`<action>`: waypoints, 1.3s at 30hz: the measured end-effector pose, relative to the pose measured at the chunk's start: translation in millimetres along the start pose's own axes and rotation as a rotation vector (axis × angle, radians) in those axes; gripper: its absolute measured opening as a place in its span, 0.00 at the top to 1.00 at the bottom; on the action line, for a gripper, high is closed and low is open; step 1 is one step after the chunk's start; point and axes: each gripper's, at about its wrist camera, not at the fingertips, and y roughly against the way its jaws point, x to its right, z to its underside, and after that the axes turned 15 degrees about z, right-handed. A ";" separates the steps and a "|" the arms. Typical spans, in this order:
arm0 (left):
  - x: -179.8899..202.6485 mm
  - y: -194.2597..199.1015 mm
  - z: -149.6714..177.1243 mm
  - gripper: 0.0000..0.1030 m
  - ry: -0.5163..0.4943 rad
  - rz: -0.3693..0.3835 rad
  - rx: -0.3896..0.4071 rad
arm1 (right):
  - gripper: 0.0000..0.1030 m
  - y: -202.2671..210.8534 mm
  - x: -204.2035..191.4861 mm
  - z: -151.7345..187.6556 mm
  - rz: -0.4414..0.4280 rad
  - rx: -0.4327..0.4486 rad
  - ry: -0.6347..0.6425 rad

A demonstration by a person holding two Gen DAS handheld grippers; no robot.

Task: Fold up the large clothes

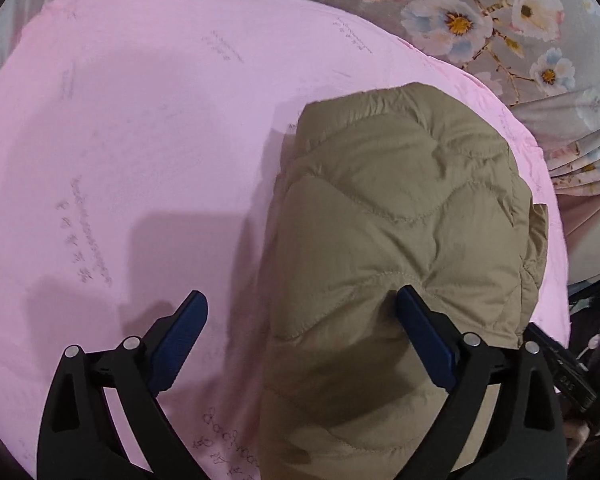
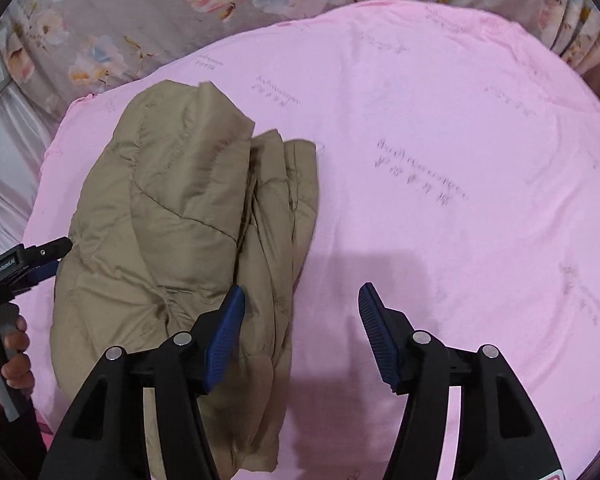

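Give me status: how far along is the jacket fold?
Mostly done: the jacket lies as a compact layered bundle on the pink sheet, stacked edges showing on one side. In hand: nothing; left gripper and right gripper both hover open over it. Left: maybe tidying the uneven edges.

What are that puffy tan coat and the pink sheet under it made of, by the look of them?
The tan coat looks like thin synthetic shell fabric over padding, perhaps nylon or polyester: it has a slight sheen, curved quilting seams and puffy panels. The pink sheet looks like soft matte woven cloth, maybe cotton: no shine, fine wrinkles and faint printed writing. Neither fibre can be told for sure.
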 end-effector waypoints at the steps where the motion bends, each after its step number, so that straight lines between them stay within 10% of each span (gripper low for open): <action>1: -3.6 -3.4 0.3 0.08 0.020 0.030 -0.010 | 0.42 -7.6 0.7 0.9 -0.042 -0.025 -0.015; 11: -15.4 -44.7 7.1 0.04 0.144 0.307 -0.079 | 0.40 -43.1 -5.4 7.3 -0.172 -0.089 -0.101; 16: 5.9 -40.7 5.9 0.09 0.041 0.265 -0.056 | 0.59 -47.2 -19.2 4.6 -0.235 -0.077 -0.090; 21: 26.9 -22.1 -6.5 0.35 -0.094 0.216 0.013 | 0.85 -29.6 -40.9 -3.9 -0.163 0.035 -0.044; 39: 57.9 61.9 -75.5 0.50 -0.441 0.006 0.292 | 0.90 33.0 -139.3 -92.9 -0.053 0.423 0.043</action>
